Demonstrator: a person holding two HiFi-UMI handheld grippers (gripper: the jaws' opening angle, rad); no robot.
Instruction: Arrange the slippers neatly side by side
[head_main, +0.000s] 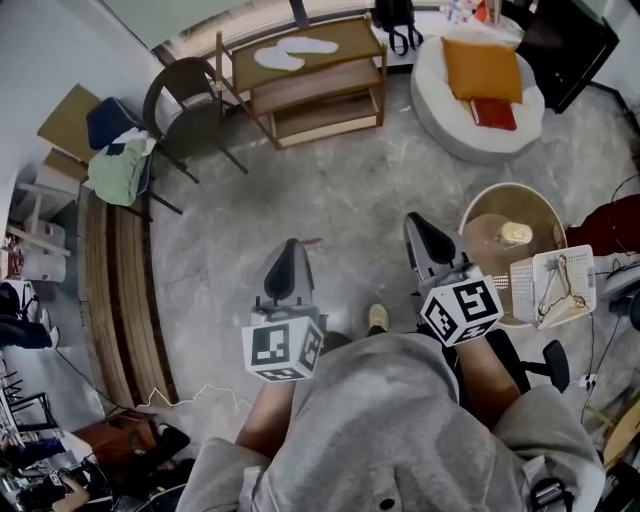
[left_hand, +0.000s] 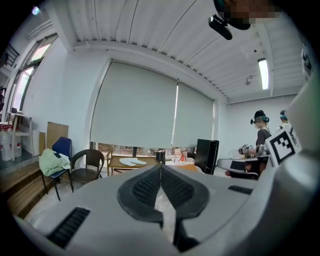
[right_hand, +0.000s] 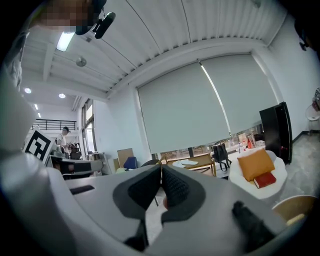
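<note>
holding a tool in each hand, the person stands facing across the room. the left tool (head_main: 290, 246) is closed, its dark pads pressed together with nothing between them. the right tool (head_main: 414, 222) is the same, shut tight and empty. both point forward, dipped only slightly.

well ahead of them, across the grey floor (head_main: 330, 190), stands a low wooden bench (head_main: 355, 38) with a shelf under it. the two white slippers (head_main: 297, 52) lie on its top, touching, one set further along than the other.

as the person faces it, a dark round-backed chair (head_main: 185, 95) sits just left of the bench. a white round seat (head_main: 440, 110) carrying an orange cushion (head_main: 482, 68) and a red book (head_main: 494, 113) sits to its right.
</note>
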